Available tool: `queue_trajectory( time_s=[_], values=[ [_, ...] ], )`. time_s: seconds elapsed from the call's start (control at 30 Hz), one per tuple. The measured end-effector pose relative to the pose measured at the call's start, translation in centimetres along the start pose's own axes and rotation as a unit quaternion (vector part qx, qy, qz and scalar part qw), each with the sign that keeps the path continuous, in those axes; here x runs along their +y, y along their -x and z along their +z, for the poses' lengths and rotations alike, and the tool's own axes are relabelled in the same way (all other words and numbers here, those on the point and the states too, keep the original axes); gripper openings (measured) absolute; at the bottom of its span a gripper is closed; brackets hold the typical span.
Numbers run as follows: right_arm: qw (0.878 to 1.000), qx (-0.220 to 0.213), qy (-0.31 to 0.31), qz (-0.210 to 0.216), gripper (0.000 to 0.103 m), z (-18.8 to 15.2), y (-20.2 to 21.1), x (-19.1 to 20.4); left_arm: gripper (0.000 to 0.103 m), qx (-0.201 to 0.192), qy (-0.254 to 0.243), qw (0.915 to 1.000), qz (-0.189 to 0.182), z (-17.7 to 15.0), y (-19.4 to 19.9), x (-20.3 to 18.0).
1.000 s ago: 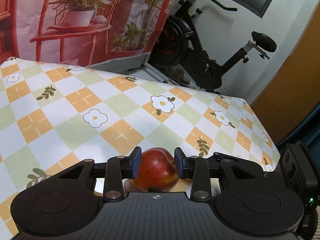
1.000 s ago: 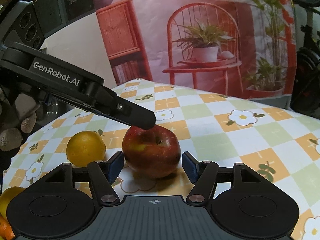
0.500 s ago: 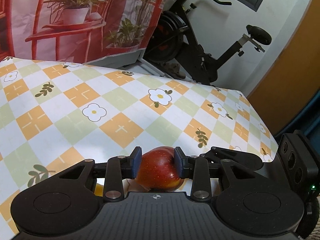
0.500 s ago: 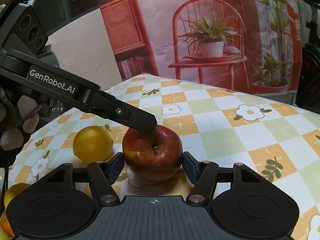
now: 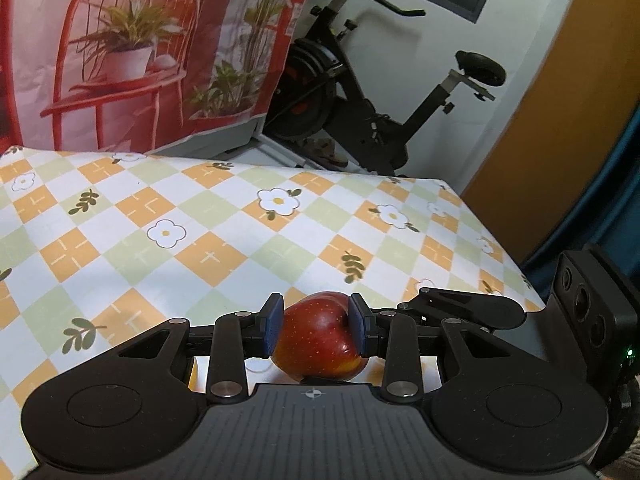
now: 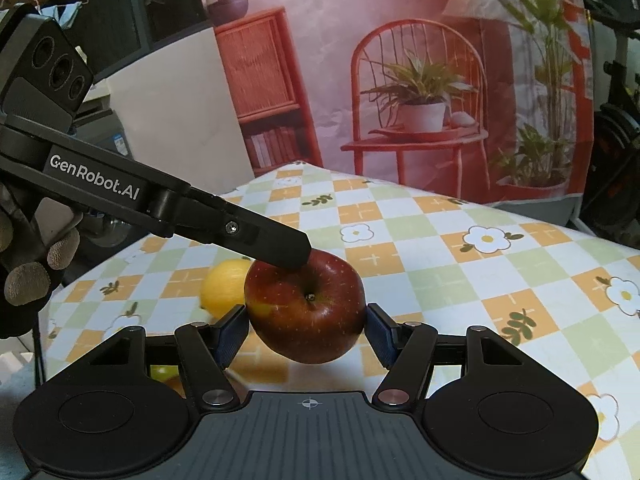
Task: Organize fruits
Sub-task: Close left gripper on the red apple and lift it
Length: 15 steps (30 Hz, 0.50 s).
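A red apple (image 5: 320, 344) hangs above the checked tablecloth (image 5: 192, 216), held from two sides at once. My left gripper (image 5: 316, 324) is shut on it, its blue pads pressing the apple's flanks. In the right wrist view the same apple (image 6: 308, 320) sits between the pads of my right gripper (image 6: 306, 330), which touch both its sides. The left gripper's dark finger (image 6: 276, 246) comes in from the left and lies against the apple's top. A yellow citrus fruit (image 6: 220, 288) rests on the cloth behind the apple.
A gloved hand (image 6: 28, 280) holds the left tool at the left edge. A greenish fruit (image 6: 162, 372) shows under the right gripper's left finger. An exercise bike (image 5: 360, 92) and a printed backdrop (image 5: 132, 52) stand beyond the table's far edge.
Both grippers have risen together with the apple, which has left the cloth. The yellow fruit now sits lower and partly behind the apple in the right wrist view.
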State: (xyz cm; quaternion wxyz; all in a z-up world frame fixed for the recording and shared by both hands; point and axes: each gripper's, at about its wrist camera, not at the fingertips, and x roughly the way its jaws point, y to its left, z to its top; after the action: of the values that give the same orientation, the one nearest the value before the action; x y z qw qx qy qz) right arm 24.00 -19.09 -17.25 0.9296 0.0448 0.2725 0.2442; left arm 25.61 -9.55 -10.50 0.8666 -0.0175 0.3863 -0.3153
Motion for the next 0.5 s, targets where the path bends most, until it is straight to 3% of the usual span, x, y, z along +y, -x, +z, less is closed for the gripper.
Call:
queue_trajectory(
  time_s=[0.5],
  values=[
    [1.000, -0.013, 0.008, -0.001, 0.059, -1.0, 4.1, 4.3, 0.037, -0.012, -0.018, 0.9998, -0.003, -2.2, 4.2, -2.2]
  ],
)
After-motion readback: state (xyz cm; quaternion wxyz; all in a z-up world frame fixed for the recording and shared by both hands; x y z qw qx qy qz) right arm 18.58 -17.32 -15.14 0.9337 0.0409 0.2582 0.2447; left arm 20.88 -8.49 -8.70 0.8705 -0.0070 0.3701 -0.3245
